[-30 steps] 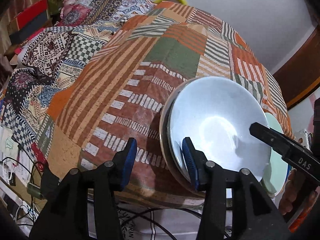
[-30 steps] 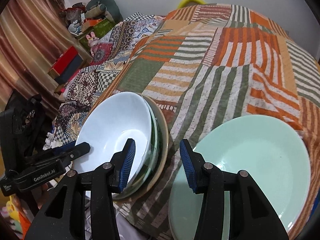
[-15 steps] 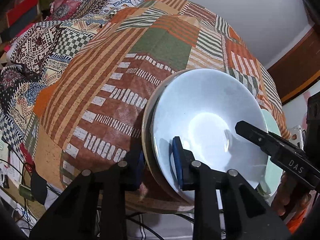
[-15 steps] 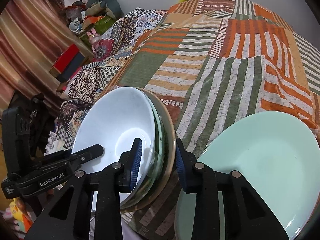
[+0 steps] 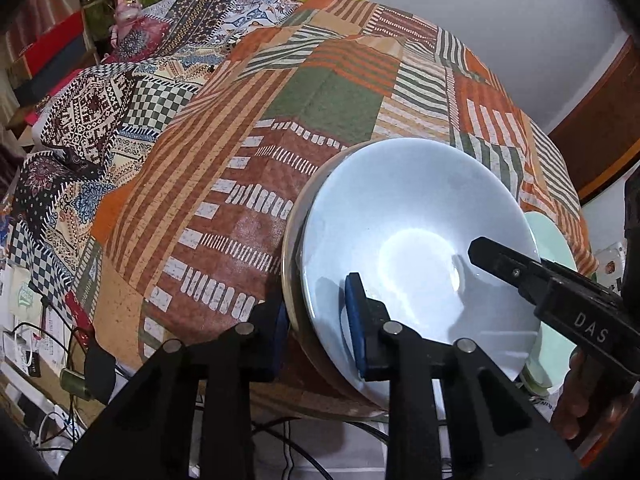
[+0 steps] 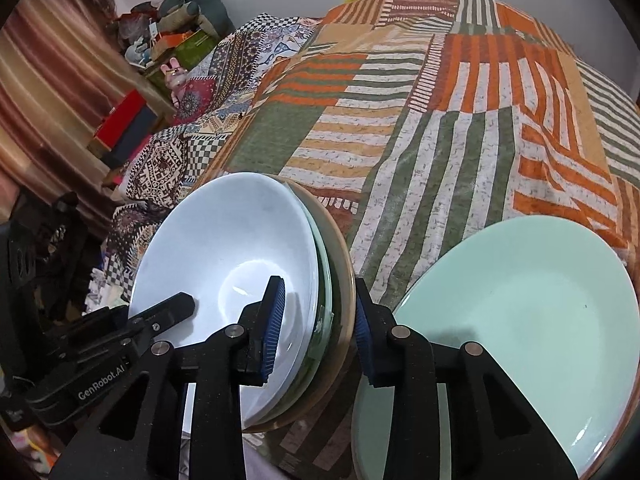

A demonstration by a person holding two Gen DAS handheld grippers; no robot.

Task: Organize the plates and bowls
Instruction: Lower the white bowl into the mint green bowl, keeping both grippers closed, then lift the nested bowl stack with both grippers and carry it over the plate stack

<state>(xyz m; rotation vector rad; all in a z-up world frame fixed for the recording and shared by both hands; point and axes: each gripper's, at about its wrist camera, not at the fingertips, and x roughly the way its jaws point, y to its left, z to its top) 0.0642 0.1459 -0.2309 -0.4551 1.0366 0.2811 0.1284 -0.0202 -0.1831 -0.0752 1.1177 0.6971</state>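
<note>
A stack of nested bowls sits at the table's front edge: a pale blue-white bowl (image 5: pixel 416 248) on top, a green one (image 6: pixel 326 276) under it and a tan one (image 6: pixel 344 280) at the bottom. My left gripper (image 5: pixel 318 330) is shut on the stack's left rim. My right gripper (image 6: pixel 318 326) is shut on the stack's right rim, one pad inside the white bowl (image 6: pixel 224 248) and one outside the tan bowl. A mint green plate (image 6: pixel 520 320) lies right of the stack and also shows in the left wrist view (image 5: pixel 552 240).
The table is covered by a patchwork striped cloth (image 5: pixel 320 92). Patterned fabrics (image 5: pixel 92 120) and boxes lie to the left. Cables (image 5: pixel 44 344) hang below the table's front edge. A wall stands behind.
Both grippers moved in onto the bowl stack's rims and closed on them from open. The stack now appears lifted slightly and tilted.
</note>
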